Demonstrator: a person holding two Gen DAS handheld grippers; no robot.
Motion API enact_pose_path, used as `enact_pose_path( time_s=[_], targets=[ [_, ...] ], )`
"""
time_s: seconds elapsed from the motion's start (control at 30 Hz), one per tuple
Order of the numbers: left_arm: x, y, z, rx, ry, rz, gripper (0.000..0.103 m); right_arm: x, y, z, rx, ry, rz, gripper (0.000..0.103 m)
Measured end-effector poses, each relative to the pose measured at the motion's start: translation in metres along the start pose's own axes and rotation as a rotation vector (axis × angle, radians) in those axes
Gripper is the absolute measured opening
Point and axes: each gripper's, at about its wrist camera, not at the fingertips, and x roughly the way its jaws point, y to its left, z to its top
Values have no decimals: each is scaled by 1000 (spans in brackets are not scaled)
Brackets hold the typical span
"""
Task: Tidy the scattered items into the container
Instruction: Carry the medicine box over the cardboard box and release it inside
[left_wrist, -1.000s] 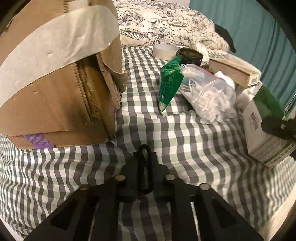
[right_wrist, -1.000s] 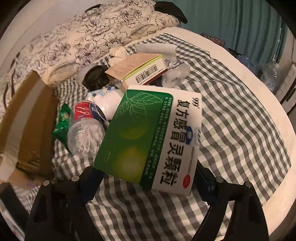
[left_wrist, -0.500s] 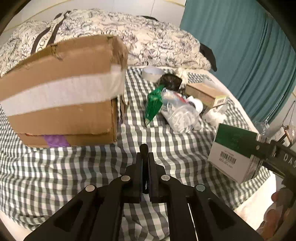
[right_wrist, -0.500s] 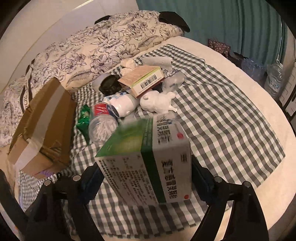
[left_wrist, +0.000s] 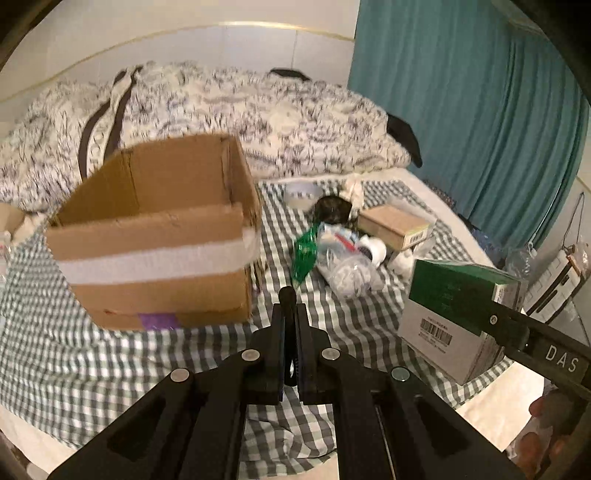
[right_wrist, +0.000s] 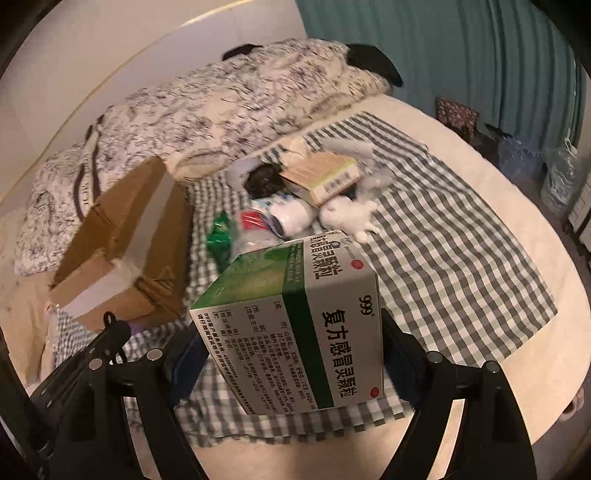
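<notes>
An open cardboard box (left_wrist: 155, 236) stands on the checked cloth at the left; it also shows in the right wrist view (right_wrist: 125, 251). My right gripper (right_wrist: 291, 347) is shut on a green and white medicine box (right_wrist: 295, 325) and holds it in the air, to the right of the cardboard box; the medicine box also shows in the left wrist view (left_wrist: 458, 310). My left gripper (left_wrist: 290, 317) is shut and empty, above the cloth in front of the cardboard box. Scattered items lie behind: a green packet (left_wrist: 304, 254), a clear tub of cotton swabs (left_wrist: 343, 266) and a tan box (left_wrist: 395, 225).
A white bottle (right_wrist: 291, 216), a white toy figure (right_wrist: 347, 218), a dark jar (right_wrist: 264, 179) and a tape roll (left_wrist: 303, 192) lie in the pile. A flowered duvet (left_wrist: 221, 110) lies behind. A teal curtain (left_wrist: 480, 110) hangs at the right. The bed edge runs along the front.
Both grippers have risen and pulled back, so the cardboard box's open top now shows. The right gripper has lifted the medicine box off the cloth and turned it.
</notes>
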Motion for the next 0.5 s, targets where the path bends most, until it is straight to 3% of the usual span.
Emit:
enact_pose_path(
  time_s=[0.5],
  targets=[
    [-56,67,60,-7,-73,44,5,-64,115,41,-136,-139,172,83]
  ],
)
